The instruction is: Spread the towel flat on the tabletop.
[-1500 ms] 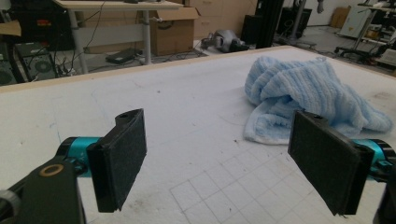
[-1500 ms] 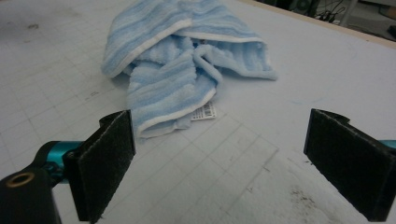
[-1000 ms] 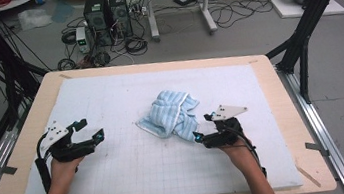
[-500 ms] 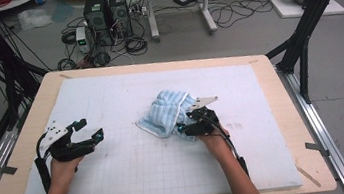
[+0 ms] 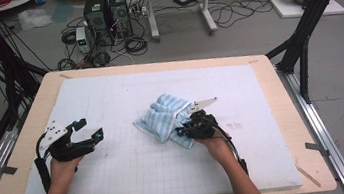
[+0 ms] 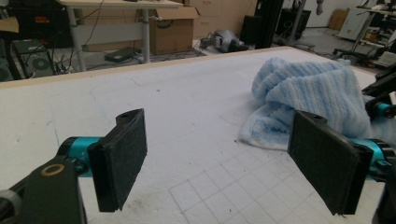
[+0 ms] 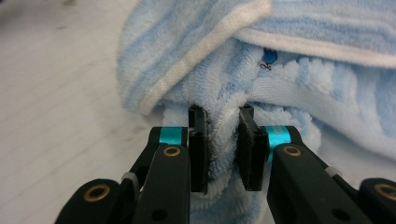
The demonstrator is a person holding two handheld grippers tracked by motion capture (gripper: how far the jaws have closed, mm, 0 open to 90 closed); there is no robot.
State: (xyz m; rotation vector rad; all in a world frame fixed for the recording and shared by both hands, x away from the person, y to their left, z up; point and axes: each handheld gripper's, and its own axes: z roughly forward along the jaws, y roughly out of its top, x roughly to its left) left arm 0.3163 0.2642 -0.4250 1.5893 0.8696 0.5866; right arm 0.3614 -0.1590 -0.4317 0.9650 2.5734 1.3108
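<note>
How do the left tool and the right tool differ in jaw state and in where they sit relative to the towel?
The left tool has its jaws spread wide with nothing between them; the right tool is shut on a fold of the blue towel. The left tool is apart from the towel, over bare white mat; the right tool is at the towel's near edge. Both have black jaws with teal fittings.

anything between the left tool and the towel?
Nothing: bare white mat separates the open left tool from the towel, seen in the high view.
</note>
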